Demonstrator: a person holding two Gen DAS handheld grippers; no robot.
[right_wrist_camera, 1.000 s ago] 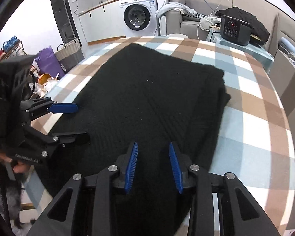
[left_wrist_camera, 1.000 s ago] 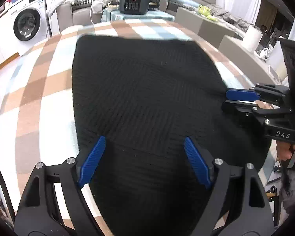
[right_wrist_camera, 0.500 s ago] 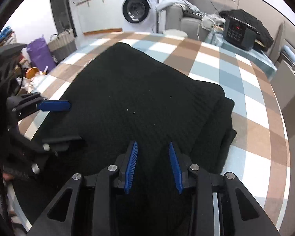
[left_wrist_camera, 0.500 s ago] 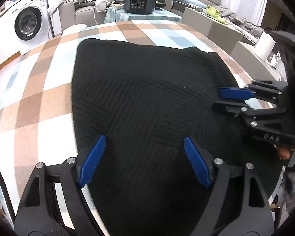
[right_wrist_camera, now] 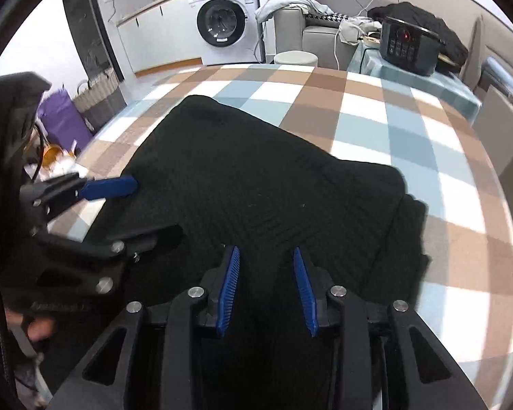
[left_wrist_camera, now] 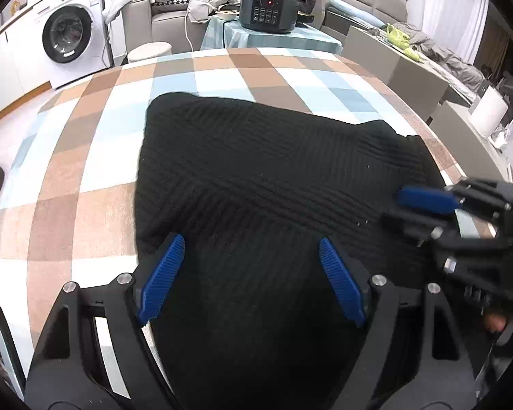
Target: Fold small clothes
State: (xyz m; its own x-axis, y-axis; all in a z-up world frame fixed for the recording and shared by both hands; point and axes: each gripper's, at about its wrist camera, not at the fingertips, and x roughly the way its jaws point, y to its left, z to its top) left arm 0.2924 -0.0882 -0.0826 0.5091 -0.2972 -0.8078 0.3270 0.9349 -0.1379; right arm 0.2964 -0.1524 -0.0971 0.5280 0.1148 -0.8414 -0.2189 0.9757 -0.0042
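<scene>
The black knit garment (left_wrist_camera: pixel 256 184) lies on the checked tablecloth (left_wrist_camera: pixel 85 171), filling the middle and lower part of both views. In the left wrist view the left gripper (left_wrist_camera: pixel 251 280) sits at the bottom of the frame with its jaws spread wide; the cloth runs between and under the blue pads (left_wrist_camera: pixel 160 276), and neither pad clamps it. The right gripper (left_wrist_camera: pixel 417 212) reaches in from the right edge of that frame, over the garment's right side.

In the right wrist view the right gripper (right_wrist_camera: pixel 266 290) shows at bottom centre, jaws parted by a narrow gap with dark cloth (right_wrist_camera: pixel 256 184) seen through it; whether the pads pinch any fabric I cannot tell. The left gripper (right_wrist_camera: pixel 133 205) comes in from the left edge, its upper blue pad at the garment's left border.

Against the earlier frames, the garment's far edge now sits lower in both views, with more checked cloth showing beyond it, and a folded layer with a step shows at the right side. The jaw gaps match those seen before.

A washing machine (left_wrist_camera: pixel 68 34) and a dark cooker (left_wrist_camera: pixel 268 10) stand in the upper part of the frame.
</scene>
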